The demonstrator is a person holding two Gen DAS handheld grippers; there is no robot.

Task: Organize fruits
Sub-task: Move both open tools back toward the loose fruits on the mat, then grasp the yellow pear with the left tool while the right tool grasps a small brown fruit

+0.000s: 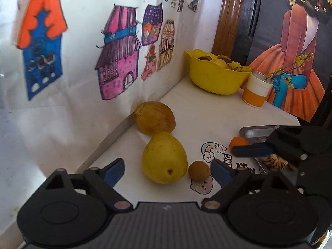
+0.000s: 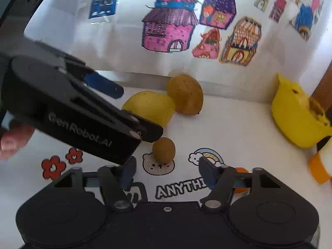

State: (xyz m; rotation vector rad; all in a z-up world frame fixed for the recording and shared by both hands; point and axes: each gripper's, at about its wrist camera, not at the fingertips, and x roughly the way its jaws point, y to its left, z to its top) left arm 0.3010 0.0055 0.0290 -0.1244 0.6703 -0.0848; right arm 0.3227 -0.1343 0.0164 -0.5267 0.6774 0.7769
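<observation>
Yellow pear lies near the bench's wall edge, narrow end toward the brown mango behind it, touching. Small round brown fruit just beside. Left tongs spread around both; right tongs spread, pinching nothing. Yellow bowl in the far corner, white sticker-printed cloth underneath.

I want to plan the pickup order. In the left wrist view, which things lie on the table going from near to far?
Small brown fruit → pear → brown-yellow fruit → orange-and-white cup → yellow bowl.
</observation>
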